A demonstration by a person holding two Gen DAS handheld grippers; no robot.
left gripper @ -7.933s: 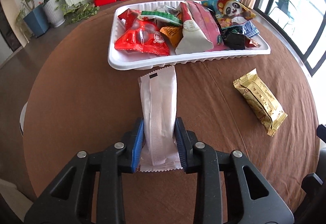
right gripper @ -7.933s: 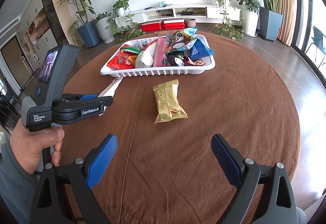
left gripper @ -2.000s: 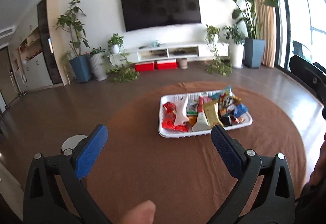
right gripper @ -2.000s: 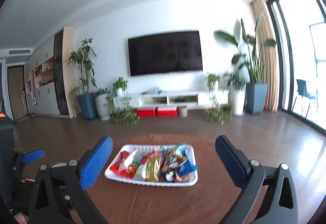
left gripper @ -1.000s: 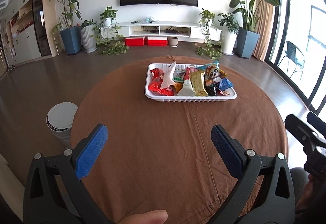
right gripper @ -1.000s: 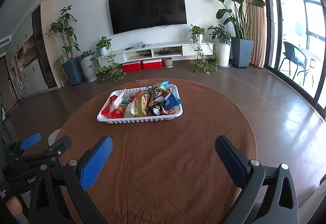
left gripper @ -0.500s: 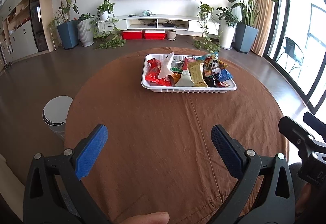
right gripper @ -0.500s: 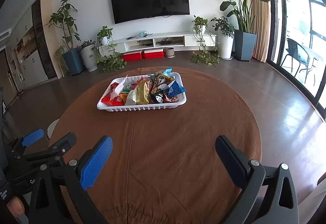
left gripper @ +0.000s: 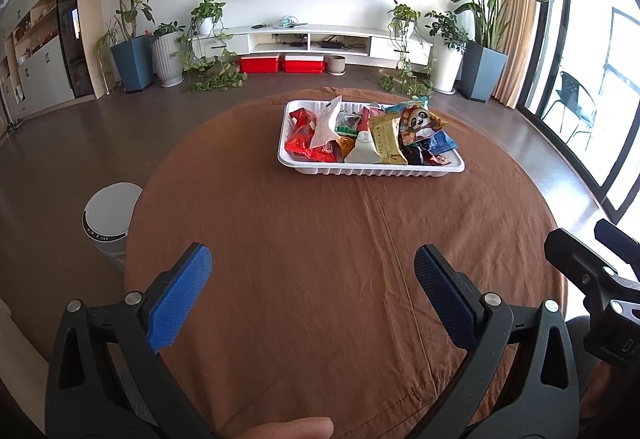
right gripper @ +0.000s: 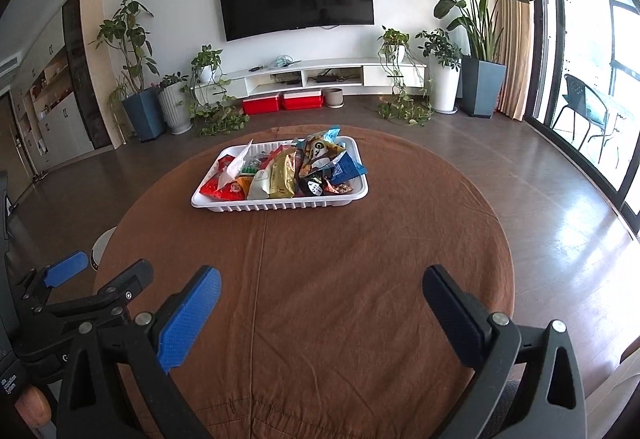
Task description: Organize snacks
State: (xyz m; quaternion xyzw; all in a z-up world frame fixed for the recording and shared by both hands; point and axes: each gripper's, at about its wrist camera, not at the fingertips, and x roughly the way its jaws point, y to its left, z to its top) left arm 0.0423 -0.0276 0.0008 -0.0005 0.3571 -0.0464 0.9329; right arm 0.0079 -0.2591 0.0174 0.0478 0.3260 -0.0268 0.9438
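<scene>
A white tray sits on the far half of the round brown table. It holds several snack packets, among them a white packet, a gold packet and a panda packet. My left gripper is open and empty over the near table. My right gripper is open and empty, also near the front edge. The left gripper also shows at the left of the right wrist view.
A white cylindrical device stands on the floor left of the table. A TV unit, red boxes and potted plants line the far wall. Glass doors are at the right.
Eight seconds ago my left gripper held a white packet and a gold packet lay on the table; both are now in the tray. Both grippers have pulled back and tilted down slightly.
</scene>
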